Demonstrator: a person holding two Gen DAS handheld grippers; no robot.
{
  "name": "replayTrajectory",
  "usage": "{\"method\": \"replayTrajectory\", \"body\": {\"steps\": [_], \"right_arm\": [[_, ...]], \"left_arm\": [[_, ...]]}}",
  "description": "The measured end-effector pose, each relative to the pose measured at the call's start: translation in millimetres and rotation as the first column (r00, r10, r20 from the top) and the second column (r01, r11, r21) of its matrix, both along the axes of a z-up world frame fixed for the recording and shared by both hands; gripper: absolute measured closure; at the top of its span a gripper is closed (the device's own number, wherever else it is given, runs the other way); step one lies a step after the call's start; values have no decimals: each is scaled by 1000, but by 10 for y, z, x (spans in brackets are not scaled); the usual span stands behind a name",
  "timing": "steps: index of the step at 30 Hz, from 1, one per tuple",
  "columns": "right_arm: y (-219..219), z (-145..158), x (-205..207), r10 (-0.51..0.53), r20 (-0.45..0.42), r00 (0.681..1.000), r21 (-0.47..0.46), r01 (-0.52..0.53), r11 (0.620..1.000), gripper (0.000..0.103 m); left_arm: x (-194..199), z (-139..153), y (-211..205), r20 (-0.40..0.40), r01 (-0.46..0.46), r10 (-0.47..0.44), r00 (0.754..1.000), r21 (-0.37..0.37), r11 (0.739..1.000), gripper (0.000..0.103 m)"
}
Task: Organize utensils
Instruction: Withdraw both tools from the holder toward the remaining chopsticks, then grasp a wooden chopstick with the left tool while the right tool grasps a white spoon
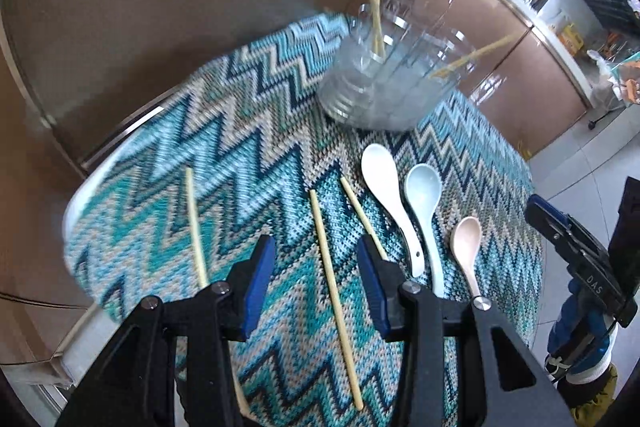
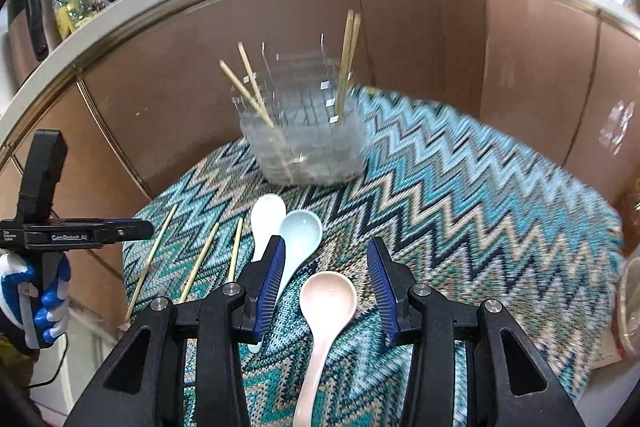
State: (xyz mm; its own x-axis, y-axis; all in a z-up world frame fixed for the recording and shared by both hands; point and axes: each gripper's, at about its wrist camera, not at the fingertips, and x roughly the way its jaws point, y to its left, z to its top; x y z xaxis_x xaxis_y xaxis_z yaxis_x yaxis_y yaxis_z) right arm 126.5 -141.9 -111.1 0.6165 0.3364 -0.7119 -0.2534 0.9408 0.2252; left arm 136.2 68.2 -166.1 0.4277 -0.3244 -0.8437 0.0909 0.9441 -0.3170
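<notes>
Both grippers are held wide open and empty. One chopstick (image 1: 335,271) is framed between the left gripper (image 1: 316,285) fingers; the pink spoon (image 2: 320,323) lies between those of the right gripper (image 2: 326,287). At 12 o'clock stands the organizer (image 2: 306,147), holding chopsticks.

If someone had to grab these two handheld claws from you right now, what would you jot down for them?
Left gripper: open, empty, over the middle loose chopstick.
Right gripper: open, empty, over the pink spoon.
Done: four chopsticks stand in the clear organizer, two on each side.
Left: three chopsticks flat on the zigzag mat, plus the white spoon, the light blue spoon and the pink one beside them. None is gripped yet.
</notes>
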Motion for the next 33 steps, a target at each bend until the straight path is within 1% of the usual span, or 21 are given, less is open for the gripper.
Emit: {"method": "replayTrajectory", "body": {"steps": [3, 4, 5, 8, 10, 12, 19, 22, 24, 25, 27, 29, 33], "right_arm": [[10, -190, 228, 51, -81, 995, 33, -48, 998, 60], [24, -263, 314, 67, -107, 992, 37, -64, 997, 60], [42, -342, 415, 89, -136, 987, 49, -83, 995, 61], [78, -494, 619, 124, -183, 975, 76, -112, 991, 61], [103, -587, 765, 146, -208, 967, 97, -128, 987, 64], [139, -651, 887, 163, -224, 961, 99, -144, 985, 66], [291, -797, 1103, 226, -260, 939, 78, -213, 974, 72], [357, -860, 1171, 261, -269, 927, 66, -253, 965, 79], [382, -890, 1184, 277, -277, 920, 55, -273, 961, 87], [393, -899, 1188, 286, -279, 917, 51, -283, 958, 90], [426, -902, 1187, 293, -273, 916, 39, -294, 955, 93], [434, -874, 1164, 299, -260, 918, 16, -306, 952, 95], [504, -794, 1053, 286, -220, 933, -53, -304, 951, 97]], "left_arm": [[176, -129, -79, -50, 11, -12, 999, -2, 1000, 63], [232, -168, -102, -68, 14, -14, 998, -5, 1000, 63], [301, -219, -129, -90, 18, -19, 996, -10, 1000, 66], [426, -306, -181, -130, 28, -29, 991, -12, 1000, 70], [504, -365, -203, -159, 33, -35, 987, -14, 999, 73], [578, -403, -220, -181, 36, -39, 983, -15, 999, 76], [699, -536, -307, -233, 65, -61, 970, 12, 998, 85], [730, -571, -333, -242, 62, -57, 969, 15, 998, 88], [744, -589, -329, -246, 55, -49, 968, 16, 998, 91], [753, -598, -320, -247, 48, -43, 968, 15, 999, 93], [775, -621, -319, -247, 36, -33, 968, 6, 999, 95], [773, -632, -293, -245, 16, -18, 969, -8, 1000, 96], [711, -588, -163, -220, 7, -15, 975, -40, 999, 98]]}}
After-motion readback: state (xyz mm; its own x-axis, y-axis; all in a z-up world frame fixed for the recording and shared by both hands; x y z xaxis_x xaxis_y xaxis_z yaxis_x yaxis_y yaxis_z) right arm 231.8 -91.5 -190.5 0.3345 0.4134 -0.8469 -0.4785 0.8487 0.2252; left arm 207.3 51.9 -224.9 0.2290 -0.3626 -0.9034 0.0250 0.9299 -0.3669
